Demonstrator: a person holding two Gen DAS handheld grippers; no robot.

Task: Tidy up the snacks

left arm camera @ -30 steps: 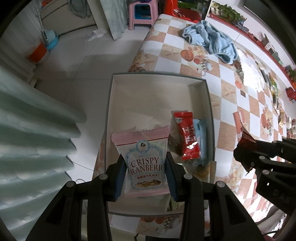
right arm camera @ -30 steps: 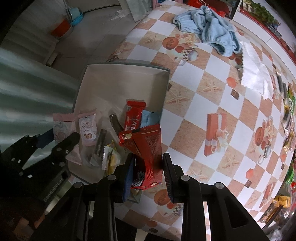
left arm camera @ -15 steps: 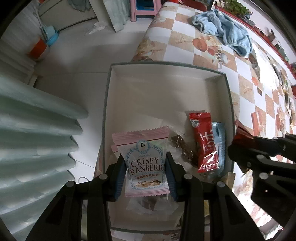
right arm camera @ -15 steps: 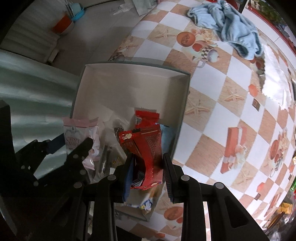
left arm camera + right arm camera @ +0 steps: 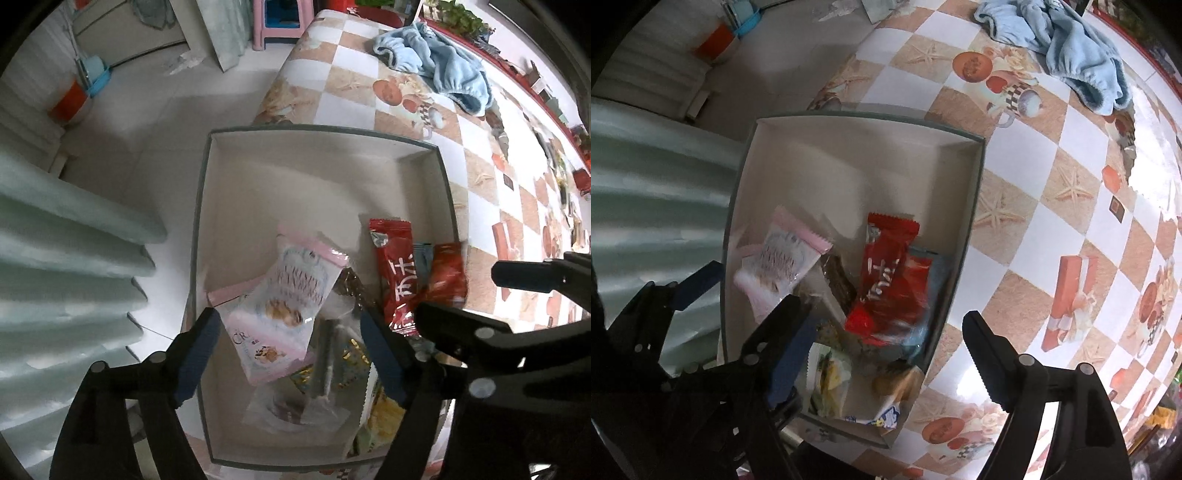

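Both grippers, left (image 5: 288, 347) and right (image 5: 882, 354), fingers apart, apparently drop blurred snack packets into the box (image 5: 317, 140); next, fetch more.

white tiled floor (image 5: 155, 122), pink stool (image 5: 282, 22)

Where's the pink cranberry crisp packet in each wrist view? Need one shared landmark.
Left wrist: pink cranberry crisp packet sits centre frame, inside the white box, just beyond the open left claw.
Right wrist: same packet left of centre, in the box's left half.
Shared landmark: blue towel on the checkered table.
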